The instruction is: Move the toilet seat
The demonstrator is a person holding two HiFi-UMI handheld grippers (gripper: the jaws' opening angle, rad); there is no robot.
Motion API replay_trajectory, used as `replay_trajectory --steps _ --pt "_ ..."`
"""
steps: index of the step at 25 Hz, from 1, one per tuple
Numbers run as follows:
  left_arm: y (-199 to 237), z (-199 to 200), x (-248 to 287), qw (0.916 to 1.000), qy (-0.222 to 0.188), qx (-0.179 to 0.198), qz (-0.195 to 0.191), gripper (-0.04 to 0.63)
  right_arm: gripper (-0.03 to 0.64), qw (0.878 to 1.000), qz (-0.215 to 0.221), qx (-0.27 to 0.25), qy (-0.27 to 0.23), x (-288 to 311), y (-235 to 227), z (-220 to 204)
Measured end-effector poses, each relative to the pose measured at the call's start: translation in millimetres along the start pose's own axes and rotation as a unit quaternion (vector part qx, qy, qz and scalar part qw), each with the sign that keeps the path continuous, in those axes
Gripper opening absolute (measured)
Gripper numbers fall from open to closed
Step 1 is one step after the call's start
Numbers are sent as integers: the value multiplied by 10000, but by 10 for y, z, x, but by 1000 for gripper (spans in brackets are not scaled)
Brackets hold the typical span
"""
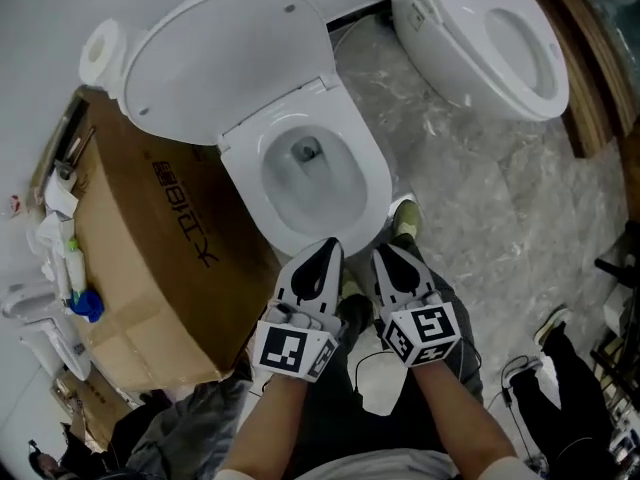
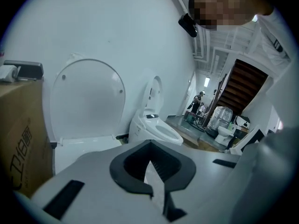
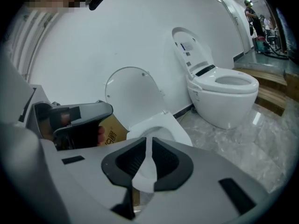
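We stand on a grey marbled floor (image 1: 470,198) against a white wall. Nearest to us, our two forearms hold the grippers side by side, both pointing at the front of the toilet.

The left gripper (image 1: 328,246) has its black jaws brought together at the tips, with nothing between them. The right gripper (image 1: 384,252) is just beside it. Its jaws are closed down to a thin slit and grip nothing; the white we see through the slit is the toilet beyond. Both tips hover close to the front edge of the toilet, and we cannot tell whether either one touches it. A shoe (image 1: 404,214) shows just beside the right gripper.

The toilet seat (image 1: 372,173) lies flat on the bowl directly ahead. Behind it the lid (image 1: 220,58) is raised and leans back towards the wall.

A large cardboard box (image 1: 150,268) stands against the toilet's left side, with small clutter along its far edge. A toilet paper roll (image 1: 100,54) sits beyond the box, near the lid.

Farther off to the right is a second toilet (image 1: 480,38), beside a wooden step (image 1: 592,78).
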State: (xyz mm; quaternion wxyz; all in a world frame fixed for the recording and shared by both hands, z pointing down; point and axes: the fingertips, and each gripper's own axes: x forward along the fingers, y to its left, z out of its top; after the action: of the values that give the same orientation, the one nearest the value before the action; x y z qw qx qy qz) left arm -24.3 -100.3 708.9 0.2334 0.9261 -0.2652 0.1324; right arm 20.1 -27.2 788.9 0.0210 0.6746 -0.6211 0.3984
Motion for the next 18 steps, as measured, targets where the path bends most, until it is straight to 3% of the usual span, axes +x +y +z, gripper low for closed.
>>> replay_trajectory --steps 7,18 --pt "257 -516 126 9997 143 -151 159 3 85 9973 -192 609 356 382 -401 -643" --pt "434 -803 249 9996 211 -92 138 3 138 9784 -460 1897 686 782 -849 -1379"
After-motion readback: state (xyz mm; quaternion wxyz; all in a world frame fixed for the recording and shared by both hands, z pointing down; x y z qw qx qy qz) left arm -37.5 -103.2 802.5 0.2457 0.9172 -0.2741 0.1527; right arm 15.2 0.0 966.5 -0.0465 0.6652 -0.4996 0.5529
